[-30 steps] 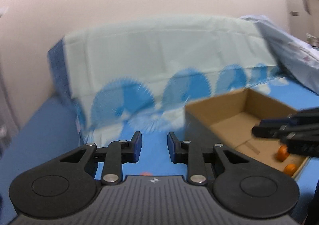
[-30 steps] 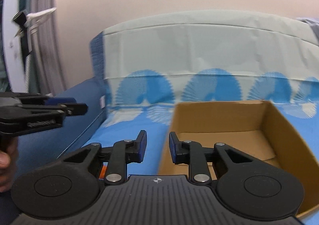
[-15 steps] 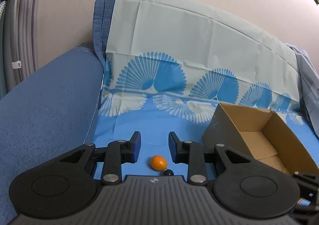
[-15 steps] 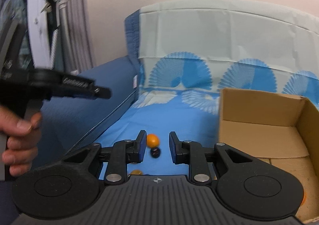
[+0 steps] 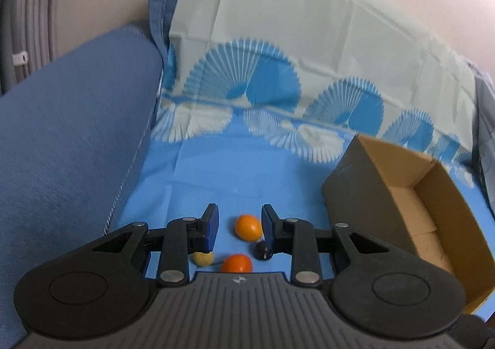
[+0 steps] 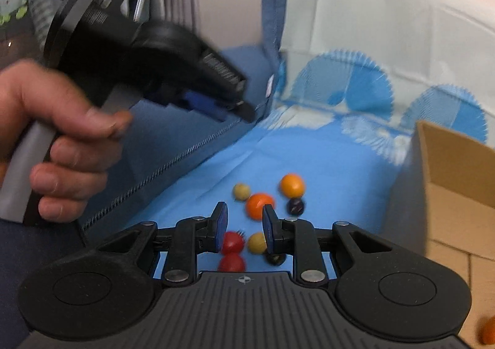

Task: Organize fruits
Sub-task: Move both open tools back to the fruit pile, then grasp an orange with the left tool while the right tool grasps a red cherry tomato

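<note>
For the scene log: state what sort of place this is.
Likely a home living room or bedroom: a blue upholstered sofa arm, a fan-patterned cloth spread over the seat, small fruits and a cardboard box on it.

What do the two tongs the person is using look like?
Both match: the left tongs and the right tongs are matte black plastic, each with a ribbed grey-black plate, two round discs, silver rivets on the linkage arms, and blue pads on the fingers. The left one's handle is pale grey. No sleeve shows.
</note>
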`<action>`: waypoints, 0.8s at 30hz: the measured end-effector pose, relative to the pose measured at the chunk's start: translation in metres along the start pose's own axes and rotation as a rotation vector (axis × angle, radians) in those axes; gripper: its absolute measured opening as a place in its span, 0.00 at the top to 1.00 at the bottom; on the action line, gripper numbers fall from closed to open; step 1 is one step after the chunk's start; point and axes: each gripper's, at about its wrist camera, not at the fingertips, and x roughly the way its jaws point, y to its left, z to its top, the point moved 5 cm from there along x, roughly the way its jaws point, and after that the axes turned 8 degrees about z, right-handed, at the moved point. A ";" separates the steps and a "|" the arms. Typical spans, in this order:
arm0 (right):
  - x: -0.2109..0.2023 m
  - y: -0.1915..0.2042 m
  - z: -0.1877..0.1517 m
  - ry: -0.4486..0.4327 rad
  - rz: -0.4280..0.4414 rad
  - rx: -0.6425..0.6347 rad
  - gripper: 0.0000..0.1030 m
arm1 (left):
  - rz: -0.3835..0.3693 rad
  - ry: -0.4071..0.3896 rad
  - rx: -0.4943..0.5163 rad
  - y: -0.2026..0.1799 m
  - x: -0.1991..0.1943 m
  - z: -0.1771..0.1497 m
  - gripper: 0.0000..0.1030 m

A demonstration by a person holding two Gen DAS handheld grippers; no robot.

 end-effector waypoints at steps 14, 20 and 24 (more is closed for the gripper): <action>0.060 0.002 -0.021 0.214 0.043 0.019 0.60 | 0.026 0.213 0.079 -0.011 0.061 -0.021 0.56; 0.076 0.001 -0.029 0.263 0.039 0.024 0.60 | 0.054 0.233 0.175 -0.025 0.077 -0.029 0.48; 0.083 0.000 -0.035 0.297 0.029 0.021 0.60 | 0.073 0.241 0.215 -0.029 0.087 -0.034 0.45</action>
